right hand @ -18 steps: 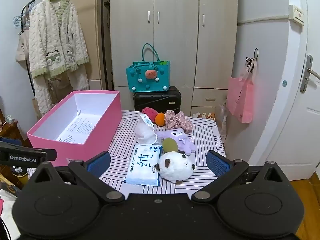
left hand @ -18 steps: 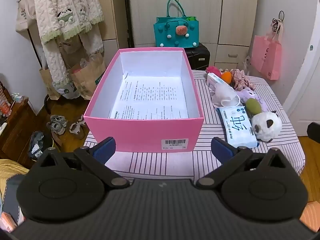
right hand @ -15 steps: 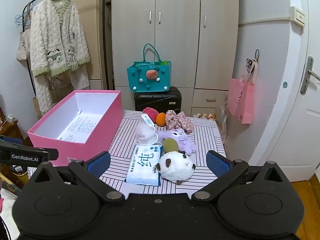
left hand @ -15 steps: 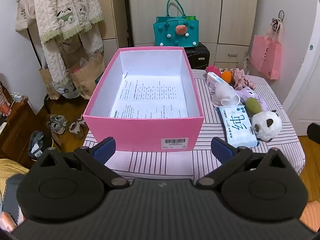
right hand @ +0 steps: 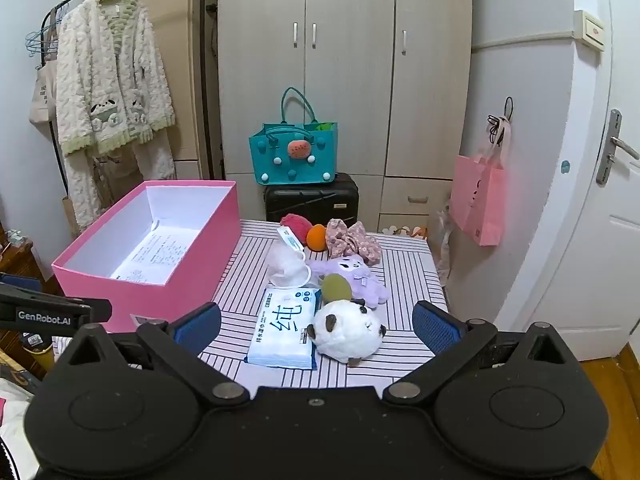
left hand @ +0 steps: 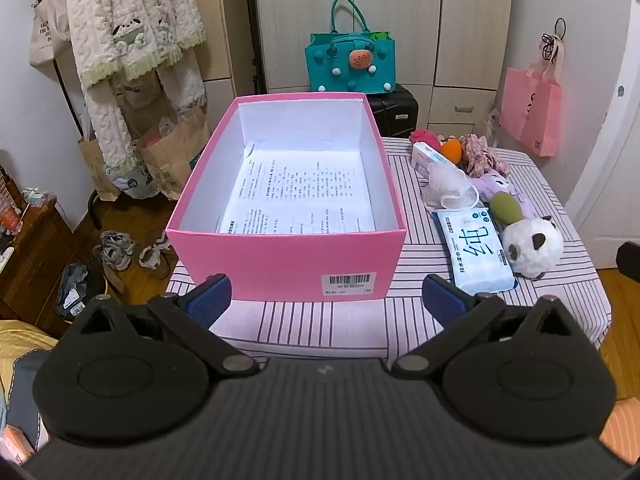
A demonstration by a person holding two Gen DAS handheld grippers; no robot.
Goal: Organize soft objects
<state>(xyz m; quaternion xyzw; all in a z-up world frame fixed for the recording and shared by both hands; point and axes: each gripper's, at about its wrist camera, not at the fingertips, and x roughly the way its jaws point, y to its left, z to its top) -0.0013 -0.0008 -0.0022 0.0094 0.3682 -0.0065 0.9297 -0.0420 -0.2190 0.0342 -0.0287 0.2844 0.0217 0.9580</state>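
Note:
An open pink box [left hand: 286, 256] [right hand: 132, 300] lined with printed paper stands on the left of a striped table [left hand: 312, 324] [right hand: 404, 280]. To its right lie a white panda plush [left hand: 531, 246] [right hand: 347, 330], a blue wipes pack [left hand: 474, 250] [right hand: 286, 326], a green sponge [right hand: 337, 287], a purple plush [right hand: 356, 274], a white mesh puff [right hand: 288, 266], a floral scrunchie [right hand: 352, 240], an orange ball [right hand: 316, 237] and a red plush [right hand: 295, 224]. My left gripper [left hand: 326, 298] hangs open before the box. My right gripper [right hand: 316, 326] is open in front of the panda, holding nothing.
A teal bag [right hand: 294, 156] sits on a black suitcase [right hand: 312, 202] behind the table, before wardrobe doors. A pink bag [right hand: 478, 200] hangs at right near a door. A fleece robe [right hand: 108, 80] hangs at left. Shoes [left hand: 116, 250] and paper bags lie on the floor.
The right wrist view has crept slightly closer to the table. The left gripper has stayed in place, and both grippers remain open.

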